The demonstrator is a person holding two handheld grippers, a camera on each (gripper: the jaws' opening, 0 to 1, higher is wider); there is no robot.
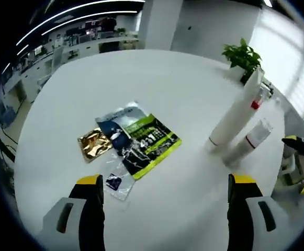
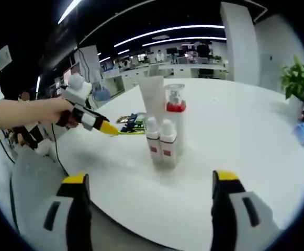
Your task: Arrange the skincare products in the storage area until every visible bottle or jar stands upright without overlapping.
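In the left gripper view, the left gripper [image 1: 165, 191] hovers above a round white desk [image 1: 157, 89] with its black, yellow-tipped fingers [image 1: 91, 191] spread wide and nothing between them. Ahead of the left finger lie flat sachets: a glossy gold foil packet [image 1: 94, 144], a larger dark blue and lime-green printed pouch [image 1: 140, 138] overlapping a clear plastic sleeve, and a small clear sachet with a dark blue square [image 1: 115, 182] just beside the fingertip. To the right stands a tall white squeeze tube [image 1: 235, 112] and, touching it, a slimmer white bottle with a red band [image 1: 248, 142]; both lean in this tilted view. A potted green plant [image 1: 241, 56] sits at the desk's far edge. The right gripper's yellow tip [image 1: 303, 162] shows at the right border.

In the right gripper view, the right gripper [image 2: 149, 201] is also open and empty, fingers [image 2: 78, 198] well apart. Between them, further out on the desk, the skincare products stand upright in a tight cluster: two small white bottles with red labels [image 2: 161, 142] in front, a clear pump bottle with a red collar [image 2: 175, 102] and the white tube behind. A person's hand [image 2: 29, 112] holds the left gripper at the left, its yellow tip near the sachets.
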